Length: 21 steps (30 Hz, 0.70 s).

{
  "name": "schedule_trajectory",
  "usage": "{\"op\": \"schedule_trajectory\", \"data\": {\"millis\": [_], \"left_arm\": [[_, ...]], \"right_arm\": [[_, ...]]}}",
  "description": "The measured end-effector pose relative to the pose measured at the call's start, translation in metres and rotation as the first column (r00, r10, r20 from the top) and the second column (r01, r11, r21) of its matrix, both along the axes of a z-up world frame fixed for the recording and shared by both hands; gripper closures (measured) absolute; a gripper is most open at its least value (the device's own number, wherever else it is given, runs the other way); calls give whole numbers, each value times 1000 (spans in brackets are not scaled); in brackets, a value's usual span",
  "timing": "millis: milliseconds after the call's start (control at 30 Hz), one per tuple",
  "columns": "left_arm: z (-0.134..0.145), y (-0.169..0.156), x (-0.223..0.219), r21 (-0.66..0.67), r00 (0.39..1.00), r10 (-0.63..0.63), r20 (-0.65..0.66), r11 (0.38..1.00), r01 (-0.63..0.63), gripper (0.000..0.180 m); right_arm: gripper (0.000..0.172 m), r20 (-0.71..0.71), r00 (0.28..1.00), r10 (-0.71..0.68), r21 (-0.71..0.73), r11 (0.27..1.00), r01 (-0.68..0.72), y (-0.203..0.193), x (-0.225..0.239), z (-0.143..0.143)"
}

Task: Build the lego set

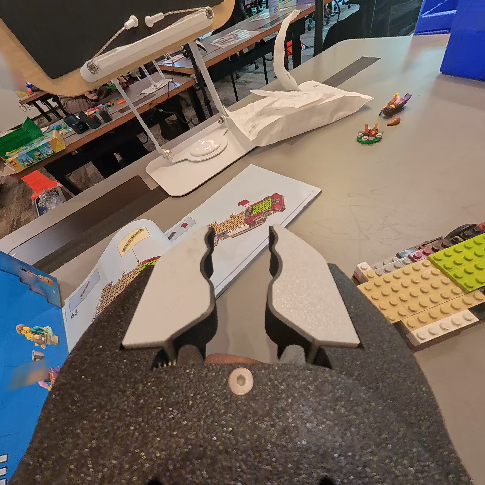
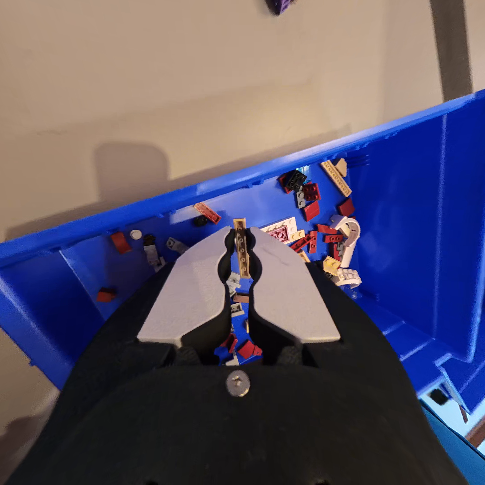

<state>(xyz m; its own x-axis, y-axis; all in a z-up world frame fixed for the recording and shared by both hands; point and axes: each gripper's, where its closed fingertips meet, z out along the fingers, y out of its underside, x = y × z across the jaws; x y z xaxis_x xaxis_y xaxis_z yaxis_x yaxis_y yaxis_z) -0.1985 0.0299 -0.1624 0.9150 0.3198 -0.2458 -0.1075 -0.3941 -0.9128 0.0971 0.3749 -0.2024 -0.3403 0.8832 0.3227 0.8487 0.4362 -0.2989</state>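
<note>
Tan strip (image 2: 242,248) — a long, narrow studded plate — sits pinched between the right gripper (image 2: 241,231) pads, underside toward the camera, one end poking past the fingertips. It hangs over the blue bin (image 2: 409,236), above the loose bricks (image 2: 312,207) on the bin floor: dark red, white, grey, black, and another tan strip in the far corner. So a pick looks done; the strip is not yet out over the table. Left gripper (image 1: 241,232) is spread wide with nothing between its fingers, hovering above the open booklet (image 1: 262,183) on the grey table (image 1: 367,183). Partial build (image 1: 425,283) of tan and lime plates lies just to its right, untouched by either gripper. Farther off: lamp base (image 1: 189,168), white paper bag (image 1: 301,112), two small builds (image 1: 370,135). Blue box (image 1: 26,341) at left edge.
</note>
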Motion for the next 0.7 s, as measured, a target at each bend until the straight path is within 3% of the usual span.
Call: {"op": "schedule_trajectory", "data": {"millis": [500, 600, 700], "left_arm": [[1, 2, 5, 5, 1000, -20, 8, 1000, 20, 141], [1, 3, 7, 9, 1000, -26, 8, 1000, 26, 141], [3, 7, 14, 22, 998, -66, 10, 998, 65, 141]], "right_arm": [[161, -188, 982, -20, -66, 998, 8, -14, 8, 57], [164, -301, 954, 10, -105, 993, -44, -45, -5, 91], [164, -401, 911, 92, -126, 980, -155, -105, -31, 117]]}}
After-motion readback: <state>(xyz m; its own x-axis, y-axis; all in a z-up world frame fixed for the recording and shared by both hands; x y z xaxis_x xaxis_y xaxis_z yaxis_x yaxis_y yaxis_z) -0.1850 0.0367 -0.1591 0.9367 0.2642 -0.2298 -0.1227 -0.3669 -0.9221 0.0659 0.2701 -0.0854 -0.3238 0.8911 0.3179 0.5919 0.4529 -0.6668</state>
